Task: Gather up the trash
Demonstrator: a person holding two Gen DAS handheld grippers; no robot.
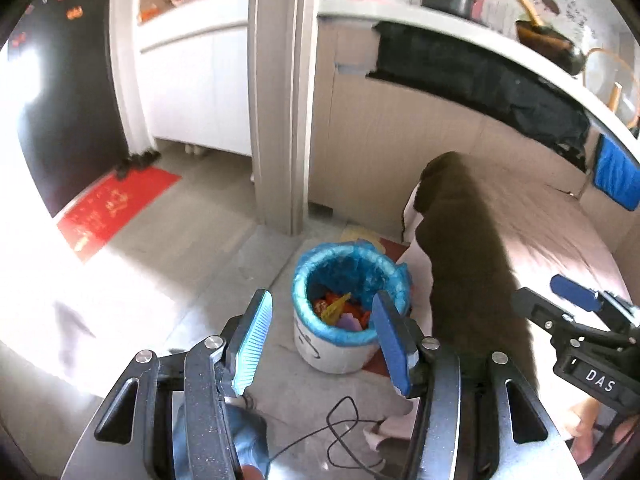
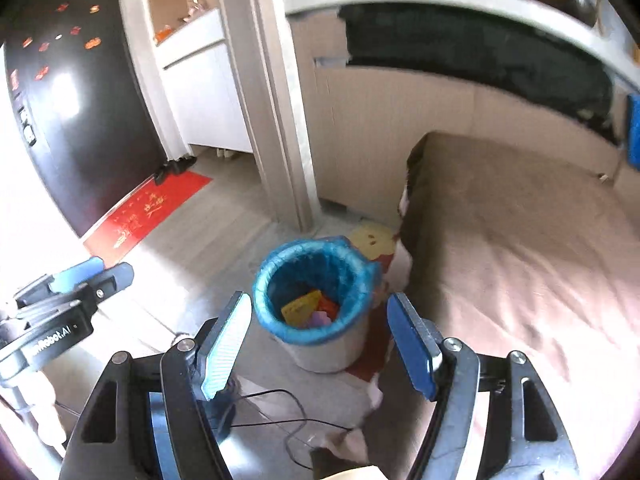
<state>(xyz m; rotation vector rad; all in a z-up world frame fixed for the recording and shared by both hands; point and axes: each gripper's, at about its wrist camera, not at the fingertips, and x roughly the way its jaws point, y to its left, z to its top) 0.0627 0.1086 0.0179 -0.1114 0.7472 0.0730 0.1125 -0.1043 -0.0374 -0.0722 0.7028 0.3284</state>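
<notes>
**Both grippers empty above the bin — between drops**

The trash bin [image 1: 340, 312], a pale bucket lined with a blue bag [image 2: 316, 292], stands on the floor beside the corner of the bed [image 2: 520, 248], just in front of a door frame [image 1: 280, 100]. Inside it lie colourful scraps [image 1: 340, 310]: yellow, orange-red, purple — wrappers by the look of them, though too small to tell exactly.

The left gripper [image 1: 320, 340] is angled down toward the bin, jaws spread, nothing between them. The right gripper [image 2: 320, 340] likewise: jaws spread wide, empty, the bin's mouth showing through the gap. Each gripper shows at the edge of the other's view, so the two are side by side.

Judgement: a deposit looks done, and the step in hand is going for the next piece. No loose trash is plainly visible on the floor or bed cover in either view. A thin black cable [image 1: 344, 428] trails on the floor near the bin; that is not rubbish.

The next move calls for a look elsewhere in the room, then a closing grip on one light, flimsy item.
</notes>
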